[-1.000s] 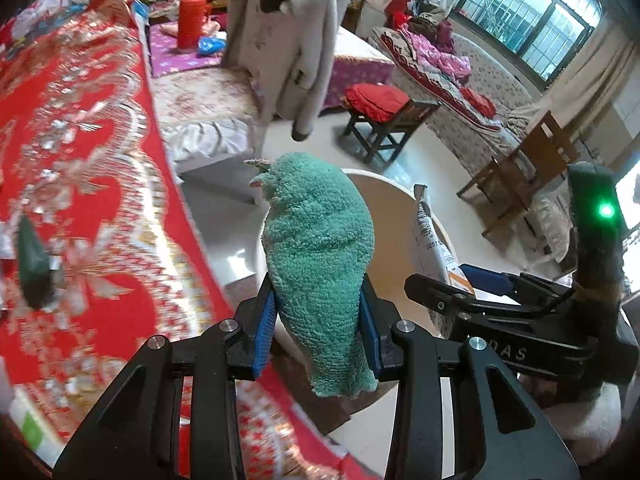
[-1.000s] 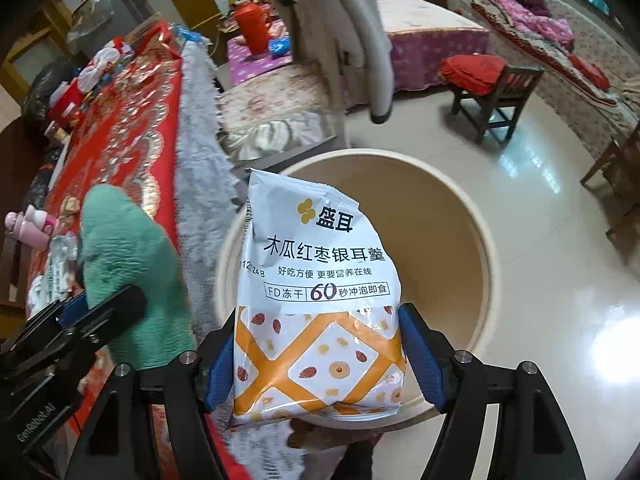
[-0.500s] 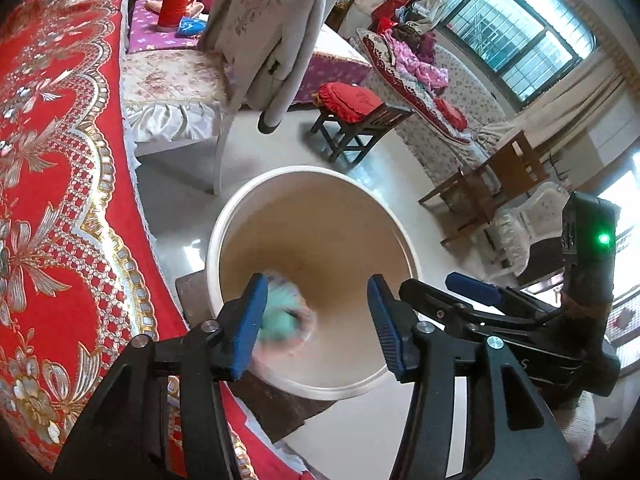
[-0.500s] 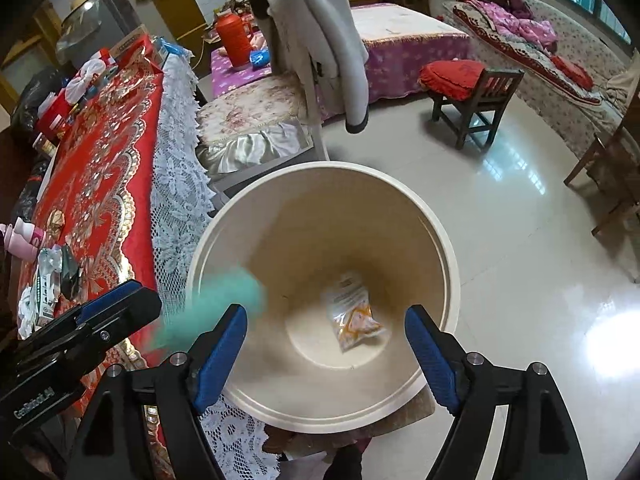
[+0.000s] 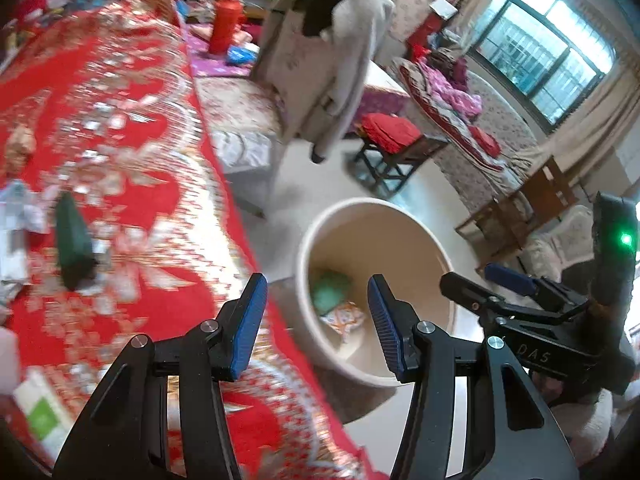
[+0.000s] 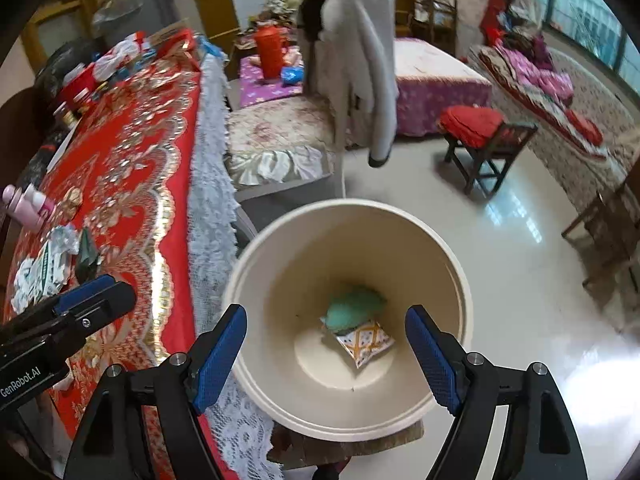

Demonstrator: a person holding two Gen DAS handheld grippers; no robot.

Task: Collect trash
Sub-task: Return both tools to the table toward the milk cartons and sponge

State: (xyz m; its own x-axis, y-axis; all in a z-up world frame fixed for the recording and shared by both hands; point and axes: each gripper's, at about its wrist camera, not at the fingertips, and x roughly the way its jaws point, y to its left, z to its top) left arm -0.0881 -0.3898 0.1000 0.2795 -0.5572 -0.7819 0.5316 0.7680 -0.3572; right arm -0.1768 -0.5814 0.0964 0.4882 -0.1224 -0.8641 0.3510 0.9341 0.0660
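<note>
A cream round bin stands on the floor beside the red-clothed table. Inside it lie a green cloth and a white-orange snack packet; both also show in the left wrist view, the cloth above the packet. My right gripper is open and empty above the bin. My left gripper is open and empty over the table edge, left of the bin. On the table lie a dark green wrapper, crumpled white papers and a pink bottle.
A chair draped with a grey coat stands behind the bin. A red-cushioned stool is on the glossy floor to the right. A red thermos sits further back. White lace hangs off the table edge.
Both grippers opened; the green cloth and the snack packet fell into the bin. My left gripper then swung left toward the table.
</note>
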